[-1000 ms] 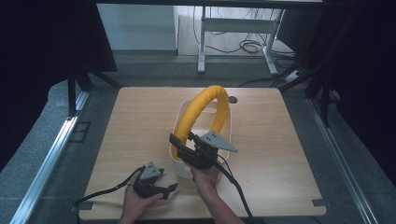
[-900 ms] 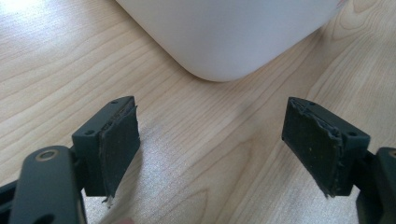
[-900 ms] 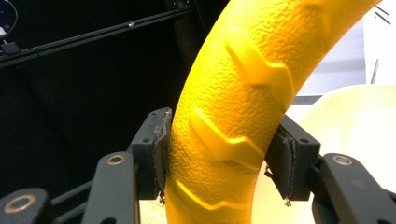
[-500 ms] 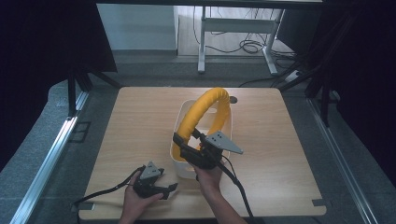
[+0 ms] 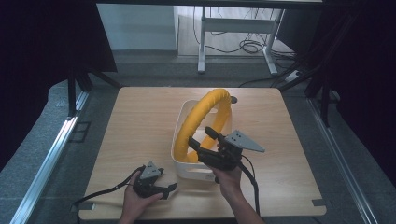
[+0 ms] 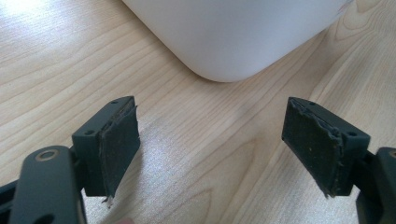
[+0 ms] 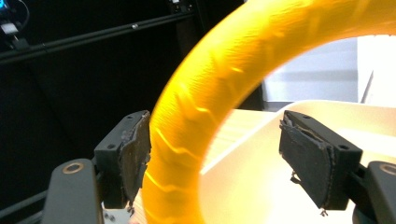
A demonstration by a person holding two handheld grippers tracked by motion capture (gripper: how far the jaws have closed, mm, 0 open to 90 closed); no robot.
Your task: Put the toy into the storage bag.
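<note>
Yellow padded ring [image 5: 205,119], arched upright in white tub [image 5: 180,161] on wooden surface [image 5: 140,121]: right gripper [image 5: 198,140], jaws just opened wide astride its lower arc, should withdraw straight without snagging; left gripper [image 5: 170,189] rests open, empty, beside the tub.

Yellow ring [image 5: 205,116], bright, faint ribbed texture with lighter streaks. Tub [image 5: 180,161] plain white, no pattern. Table [image 5: 140,121] light wood, fine grain lines running through it. Both grippers black: right gripper [image 5: 201,138] with a grey three-cornered plate on top, left gripper [image 5: 172,189] same grey plate, black cable trailing. Jaw pads dark charcoal, edges frayed. Floor [image 5: 42,140] grey speckled. Surroundings black.
</note>
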